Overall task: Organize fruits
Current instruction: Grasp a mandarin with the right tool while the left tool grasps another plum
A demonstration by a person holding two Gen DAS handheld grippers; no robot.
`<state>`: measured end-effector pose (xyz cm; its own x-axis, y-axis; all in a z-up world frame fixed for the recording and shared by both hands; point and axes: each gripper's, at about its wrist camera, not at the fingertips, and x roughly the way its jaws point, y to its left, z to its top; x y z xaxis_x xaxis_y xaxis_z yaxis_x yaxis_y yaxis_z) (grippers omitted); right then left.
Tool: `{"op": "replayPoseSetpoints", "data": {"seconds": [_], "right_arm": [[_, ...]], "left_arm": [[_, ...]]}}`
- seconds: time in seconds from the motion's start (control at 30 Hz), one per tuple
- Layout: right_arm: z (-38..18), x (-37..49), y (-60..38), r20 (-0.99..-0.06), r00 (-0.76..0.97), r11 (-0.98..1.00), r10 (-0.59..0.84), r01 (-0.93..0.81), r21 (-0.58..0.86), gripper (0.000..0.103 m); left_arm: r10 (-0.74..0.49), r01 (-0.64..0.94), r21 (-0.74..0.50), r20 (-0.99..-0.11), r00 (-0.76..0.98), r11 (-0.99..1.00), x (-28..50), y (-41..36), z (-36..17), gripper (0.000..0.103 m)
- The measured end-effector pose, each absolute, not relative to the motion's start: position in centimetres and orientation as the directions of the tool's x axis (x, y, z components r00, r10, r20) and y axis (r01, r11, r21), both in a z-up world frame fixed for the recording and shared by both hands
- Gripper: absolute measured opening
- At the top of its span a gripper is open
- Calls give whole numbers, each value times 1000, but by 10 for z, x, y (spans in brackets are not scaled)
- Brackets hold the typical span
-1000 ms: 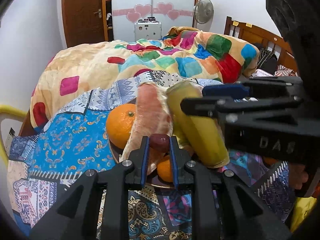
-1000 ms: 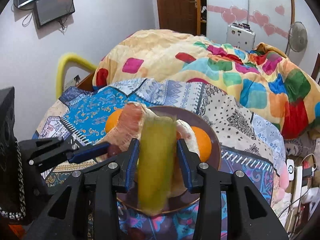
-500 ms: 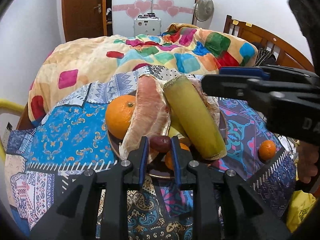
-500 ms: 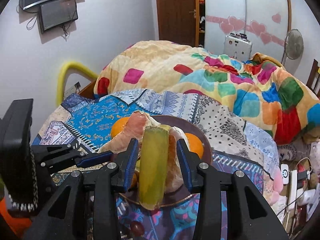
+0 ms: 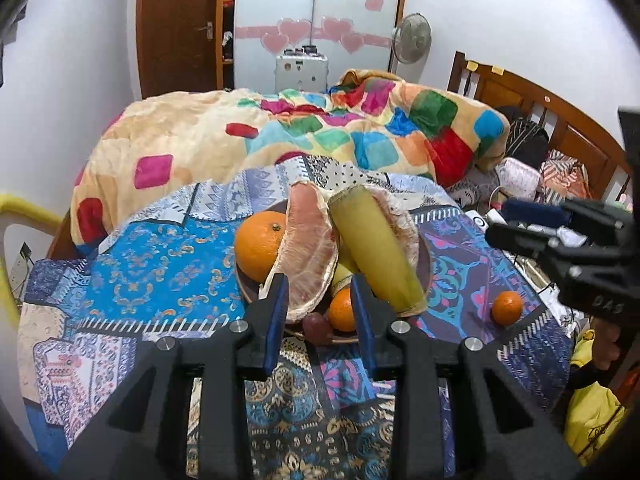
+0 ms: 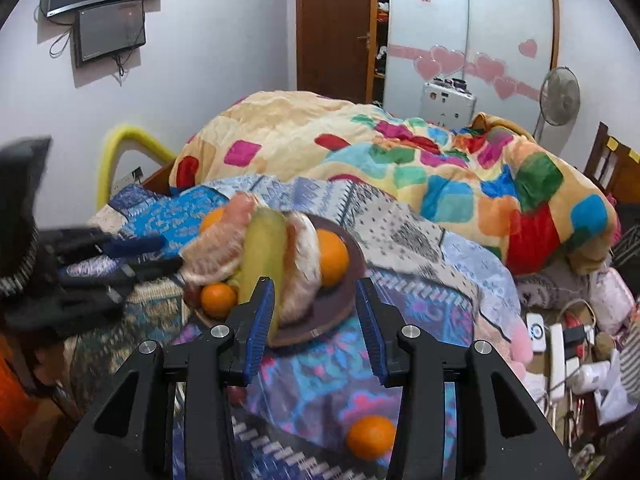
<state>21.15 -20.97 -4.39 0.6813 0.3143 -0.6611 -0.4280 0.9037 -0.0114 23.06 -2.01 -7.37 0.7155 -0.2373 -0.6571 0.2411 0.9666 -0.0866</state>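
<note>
A brown plate (image 5: 427, 268) on the patterned cloth holds a large orange (image 5: 259, 247), pink pomelo wedges (image 5: 310, 236), a yellow-green stalk piece (image 5: 376, 248), a small orange (image 5: 342, 314) and a dark red grape (image 5: 316, 325). My left gripper (image 5: 319, 312) is open and empty, just in front of the plate with the grape lying between its tips. My right gripper (image 6: 316, 316) is open and empty, a little back from the plate (image 6: 352, 280). A loose small orange (image 5: 507, 308) lies on the cloth right of the plate; it also shows in the right wrist view (image 6: 370, 438).
A colourful quilt (image 5: 320, 136) is heaped behind the plate. A wooden headboard (image 5: 540, 112) and clutter (image 6: 568, 344) are at the right. A yellow bar (image 6: 120, 148) stands at the left edge of the bed.
My left gripper opened and let the grape go onto the plate's front. My right gripper opened, left the stalk piece on the plate, and drew back to the right.
</note>
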Motion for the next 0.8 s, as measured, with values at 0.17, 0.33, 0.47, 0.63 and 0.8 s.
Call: {"op": "replayPoseSetpoints", "data": {"seconds": [0.17, 0.33, 0.47, 0.63, 0.8], "right_arm": [[-55, 199, -232, -683, 667, 916, 299, -402, 9, 39], [-74, 188, -249, -712, 641, 926, 286, -375, 35, 39], [-91, 181, -260, -738, 616, 932, 273, -360, 45, 39], [-107, 178, -269, -759, 590, 935, 275, -350, 67, 39], [-117, 184, -271, -772, 577, 938, 268, -338, 73, 39]], "left_arm": [[-232, 230, -93, -671, 704, 969, 215, -23, -76, 32], [-235, 230, -102, -697, 678, 968, 204, -33, -90, 32], [-236, 236, -101, -718, 655, 966, 197, -41, -106, 41], [-244, 252, -104, -736, 631, 962, 193, -51, -119, 42], [-266, 268, -122, -747, 609, 956, 194, -59, -128, 47]]}}
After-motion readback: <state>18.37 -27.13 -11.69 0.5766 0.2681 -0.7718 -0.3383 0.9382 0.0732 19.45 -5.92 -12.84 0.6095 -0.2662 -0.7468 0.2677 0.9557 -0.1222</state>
